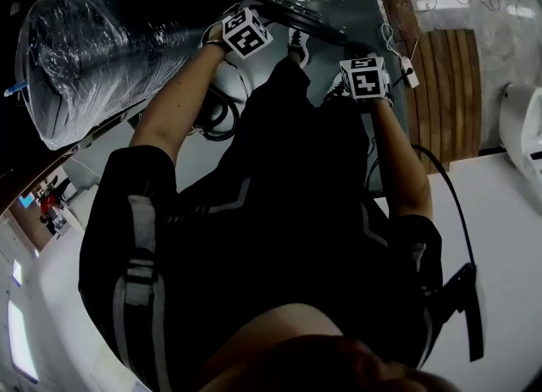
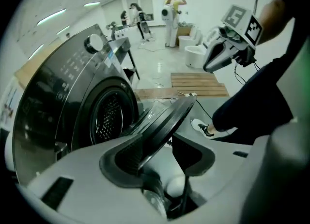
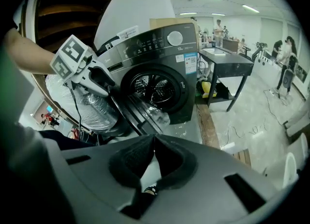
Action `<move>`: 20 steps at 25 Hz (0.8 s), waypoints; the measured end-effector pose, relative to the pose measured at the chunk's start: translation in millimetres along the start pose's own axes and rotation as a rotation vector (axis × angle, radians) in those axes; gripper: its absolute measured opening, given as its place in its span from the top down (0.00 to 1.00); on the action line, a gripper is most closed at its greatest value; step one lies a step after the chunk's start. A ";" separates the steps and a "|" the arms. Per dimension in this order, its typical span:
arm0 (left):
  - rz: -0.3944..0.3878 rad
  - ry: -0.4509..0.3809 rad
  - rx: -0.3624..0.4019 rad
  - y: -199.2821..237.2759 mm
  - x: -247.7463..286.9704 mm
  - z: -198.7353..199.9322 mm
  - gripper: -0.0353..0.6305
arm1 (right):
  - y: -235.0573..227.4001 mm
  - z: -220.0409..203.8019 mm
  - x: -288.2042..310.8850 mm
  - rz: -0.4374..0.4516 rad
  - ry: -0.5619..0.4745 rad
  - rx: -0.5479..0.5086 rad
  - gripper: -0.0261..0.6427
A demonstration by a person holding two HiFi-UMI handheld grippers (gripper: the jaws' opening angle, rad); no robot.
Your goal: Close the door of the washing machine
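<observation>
**Glass-bowled door standing open, rim in the left jaws**

Dark grey washing machine (image 2: 58,97) fills the left of the left gripper view. Its round door (image 2: 167,121) is swung out toward mid-frame, seen edge-on and well clear of the drum mouth. The left hand-held gripper (image 2: 158,137) has its jaws apart. The door's rim runs down into the gap and lies against one pad, while the other jaw stands off it. The right hand-held gripper (image 3: 154,138), at the lower centre of its own view, has its jaws together on nothing.

The door is probably stiff, hinged and fairly heavy, with a smooth rim that may slip. Pushing on the outer rim, far from the hinge, would likely serve better than pinching. The latch probably needs a firm final press.
</observation>
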State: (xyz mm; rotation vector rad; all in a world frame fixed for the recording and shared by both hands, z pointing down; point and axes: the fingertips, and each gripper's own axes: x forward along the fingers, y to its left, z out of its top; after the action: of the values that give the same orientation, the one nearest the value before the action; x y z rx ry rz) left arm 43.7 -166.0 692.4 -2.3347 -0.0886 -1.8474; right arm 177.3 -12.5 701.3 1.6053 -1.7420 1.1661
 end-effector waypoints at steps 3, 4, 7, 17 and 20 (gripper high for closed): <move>-0.020 0.029 0.183 3.9 4.6 8.7 0.66 | -7.4 2.9 11.1 -0.012 0.021 0.035 0.94; -0.018 0.052 0.238 6.0 8.4 8.7 0.66 | -9.6 4.9 15.5 -0.017 0.027 0.045 0.94; -0.026 0.093 0.315 13.3 18.7 7.8 0.66 | -14.0 14.3 28.8 -0.027 0.034 0.083 0.94; -0.090 0.057 0.272 34.7 24.7 25.6 0.67 | -33.2 38.6 73.8 -0.048 0.051 0.143 0.94; -0.085 0.035 0.247 44.1 25.0 30.9 0.68 | -36.3 44.4 85.1 -0.060 0.033 0.135 0.94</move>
State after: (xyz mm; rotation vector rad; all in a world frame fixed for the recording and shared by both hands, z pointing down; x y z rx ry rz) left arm 85.7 -205.8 705.8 -2.1603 -0.3937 -1.7984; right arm 205.1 -93.5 757.8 1.6946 -1.6134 1.2975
